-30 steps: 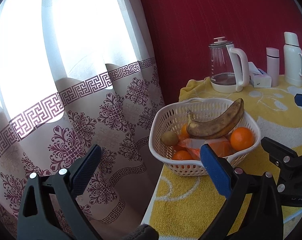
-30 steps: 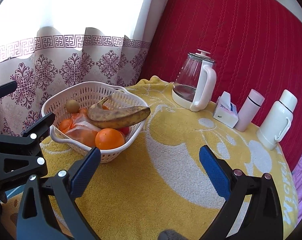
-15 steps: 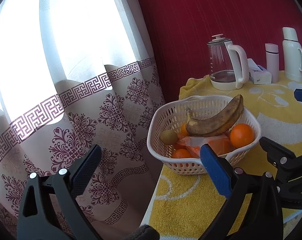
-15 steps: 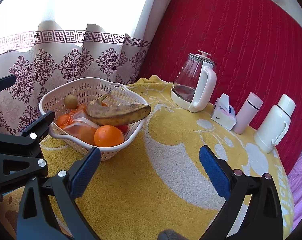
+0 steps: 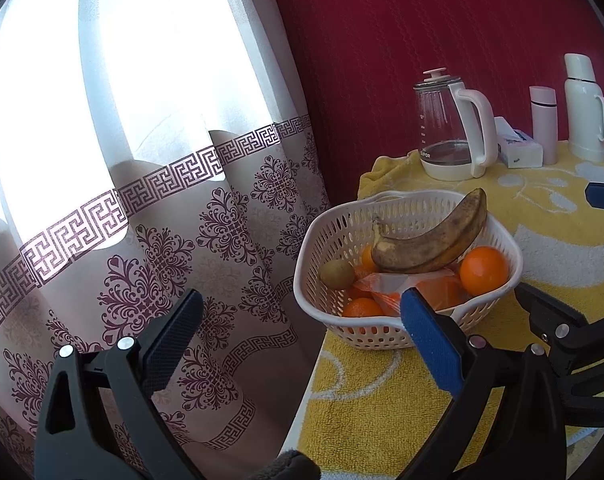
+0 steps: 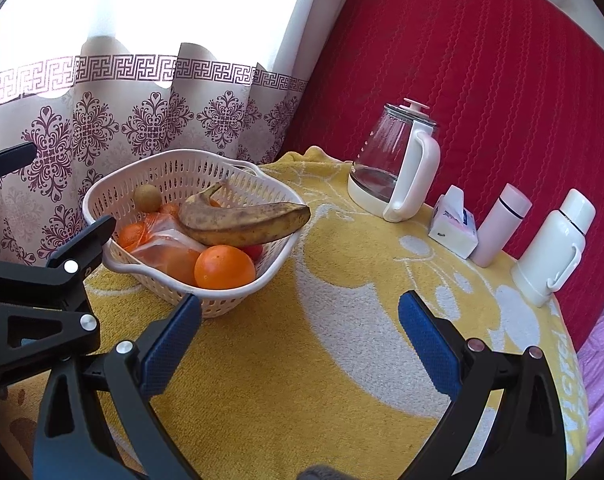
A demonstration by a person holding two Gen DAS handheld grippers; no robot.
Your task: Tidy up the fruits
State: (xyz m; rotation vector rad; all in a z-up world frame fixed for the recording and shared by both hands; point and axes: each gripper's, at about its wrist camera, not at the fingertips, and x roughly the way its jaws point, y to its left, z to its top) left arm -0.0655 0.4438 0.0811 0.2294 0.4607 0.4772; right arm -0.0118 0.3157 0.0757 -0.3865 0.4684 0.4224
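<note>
white plastic basket [image 6: 270,264] sits on the yellow towel [image 6: 342,360] covering the table, over near the edge by the patterned curtain [image 5: 162,220]. a very brown, spotty banana [image 6: 242,222] lies across the top of the pile with its tip poking out past the basket rim. under it there's a big orange [image 6: 224,267] at the front, a thin plastic bag [image 6: 170,246] with more orange fruit inside, another small orange [image 5: 362,307] down low, and a kiwi [image 6: 147,198] tucked against the curtain-side wall. something red peeks out behind the big orange, can't tell what it is

left gripper [image 5: 298,332] hangs off the table edge, jaws spread wide with nothing between them, 1 blue pad in front of the curtain and the other overlapping the basket's near rim in view. can't tell if it actually touches. right gripper [image 6: 300,328] is also spread wide and empty, hovering over bare towel just beside the basket, to its right

at the back against the red quilted wall [image 6: 482,80]: a glass kettle [image 6: 394,168] with a white handle, a tissue pack [image 6: 454,226], a pale pink flask [image 6: 500,224] and a white thermos [image 6: 554,248], all upright in a row and well apart from the fruit
</note>
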